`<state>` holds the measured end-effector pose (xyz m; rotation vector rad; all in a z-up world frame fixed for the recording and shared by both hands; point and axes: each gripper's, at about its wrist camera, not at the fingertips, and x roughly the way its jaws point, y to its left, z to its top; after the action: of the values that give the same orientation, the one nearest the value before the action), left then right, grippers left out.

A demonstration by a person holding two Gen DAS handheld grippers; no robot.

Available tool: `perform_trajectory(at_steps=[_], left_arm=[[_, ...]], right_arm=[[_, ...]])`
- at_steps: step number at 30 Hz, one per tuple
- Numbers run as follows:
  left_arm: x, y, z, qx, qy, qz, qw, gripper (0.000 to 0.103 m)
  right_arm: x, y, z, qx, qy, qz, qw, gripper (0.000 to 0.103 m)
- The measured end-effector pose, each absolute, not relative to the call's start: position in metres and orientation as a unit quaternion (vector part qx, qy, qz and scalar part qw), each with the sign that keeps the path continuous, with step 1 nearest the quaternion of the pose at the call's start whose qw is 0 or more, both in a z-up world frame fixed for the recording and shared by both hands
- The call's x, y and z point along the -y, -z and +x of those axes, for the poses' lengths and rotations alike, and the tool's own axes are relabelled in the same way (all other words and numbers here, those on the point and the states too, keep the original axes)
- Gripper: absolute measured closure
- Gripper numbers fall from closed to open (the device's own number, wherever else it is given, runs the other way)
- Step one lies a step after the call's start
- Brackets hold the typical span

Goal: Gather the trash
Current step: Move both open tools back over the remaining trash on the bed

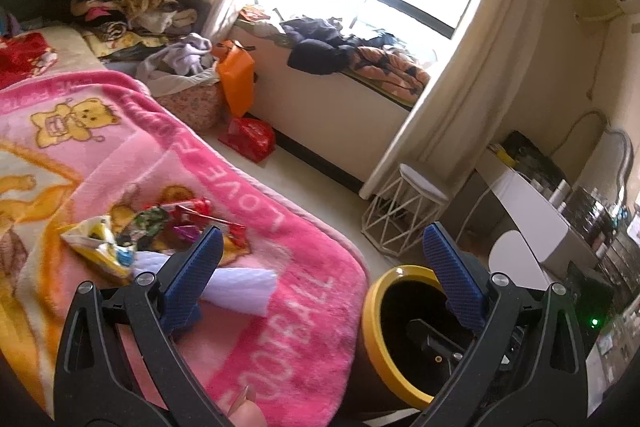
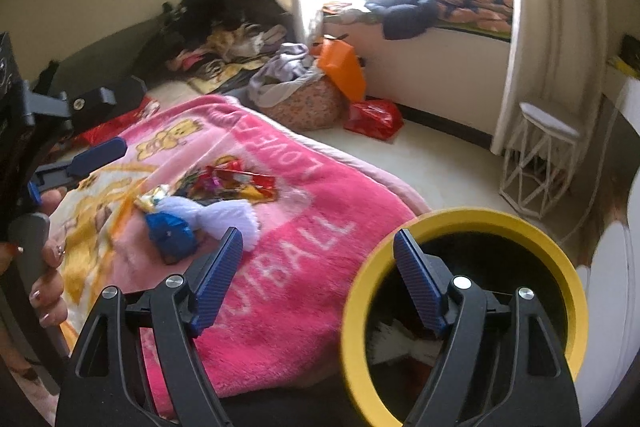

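1. Pink fleece blanket [image 1: 280,267] with bears and white lettering covers the bed; a loose heap of trash lies on it.
2. The heap holds shiny red and multicoloured snack wrappers [image 2: 236,183], a yellow wrapper [image 1: 100,247], a white foam sleeve [image 1: 244,285] and a crumpled blue wrapper [image 2: 170,231].
3. A black bin with a yellow rim [image 2: 464,223] stands just beside the corner of the bed; something white and red lies at its bottom.
4. The left tool [image 1: 324,267] has its blue pads spread wide and grips nothing; one pad hangs over the foam sleeve, the other over the bin mouth.
5. The right tool [image 2: 318,263] is likewise wide open and empty, one pad near the blue wrapper, the other above the bin.
6. In the right wrist view a hand [image 2: 48,267] holds the left tool's grip at the left edge.
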<state>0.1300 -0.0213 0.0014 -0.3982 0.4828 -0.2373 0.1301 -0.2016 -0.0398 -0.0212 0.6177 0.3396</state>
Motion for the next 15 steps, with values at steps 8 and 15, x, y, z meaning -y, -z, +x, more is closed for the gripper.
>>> perform_trajectory(at_steps=[8,15], left_arm=[[-0.022,0.007,0.129,-0.239,0.069,-0.217,0.944,0.011],[-0.058,0.017,0.130,-0.245,0.023,-0.232,0.941,0.011]], right_arm=[[0.154,0.042,0.146,-0.302,-0.214,-0.077,0.926,0.028],[0.116,0.057,0.164,-0.312,-0.255,-0.127,0.906,0.028]])
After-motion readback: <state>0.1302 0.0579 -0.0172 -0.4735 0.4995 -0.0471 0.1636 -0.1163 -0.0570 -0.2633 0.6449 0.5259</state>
